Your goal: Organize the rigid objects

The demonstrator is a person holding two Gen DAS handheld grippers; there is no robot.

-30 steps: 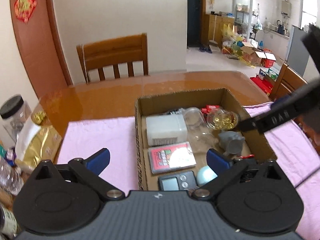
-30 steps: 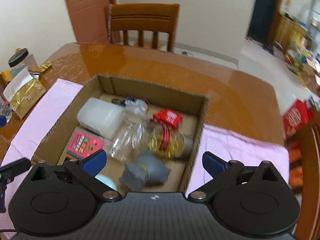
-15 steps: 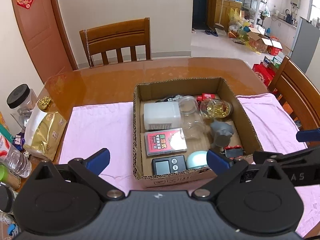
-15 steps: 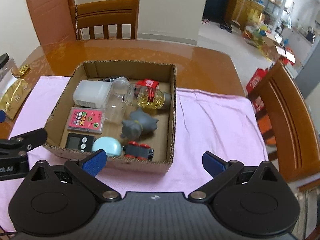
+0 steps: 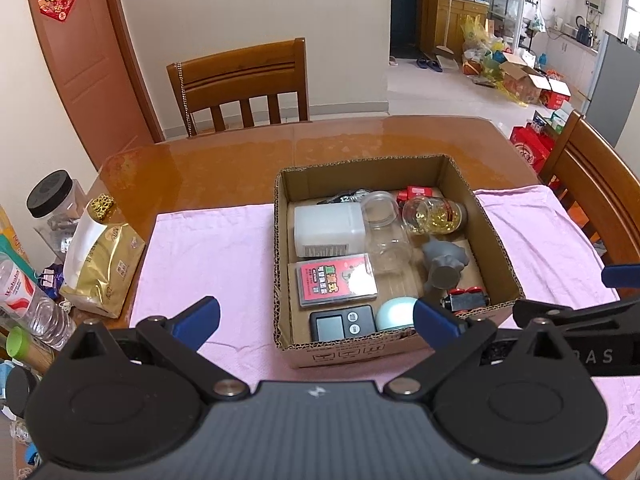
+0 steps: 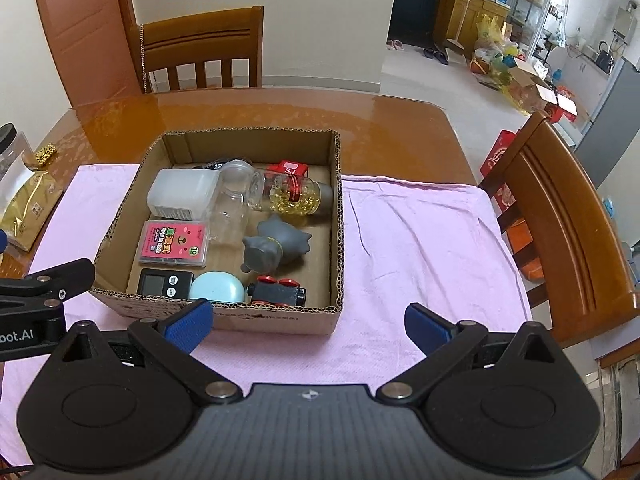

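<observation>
several rigid items, among them a card case (image 6: 175,243), a grey figurine (image 6: 276,247) and a toy car (image 6: 278,295), lay packed in the cardboard box (image 6: 338,236) on the pink cloth (image 6: 420,248). a second before, both grippers had hung close over the box; by this moment the left gripper (image 5: 316,316) and right gripper (image 6: 308,324) had pulled back and up, jaws spread and empty, which suggested the packing was finished. beyond stood the glossy wooden table (image 6: 280,108), chairs and a cluttered room.

Right gripper (image 6: 306,326) wide open over the pink cloth (image 6: 420,248), cardboard box (image 6: 338,216) packed: grey toy (image 6: 276,248), maybe a timer (image 6: 164,282).
</observation>
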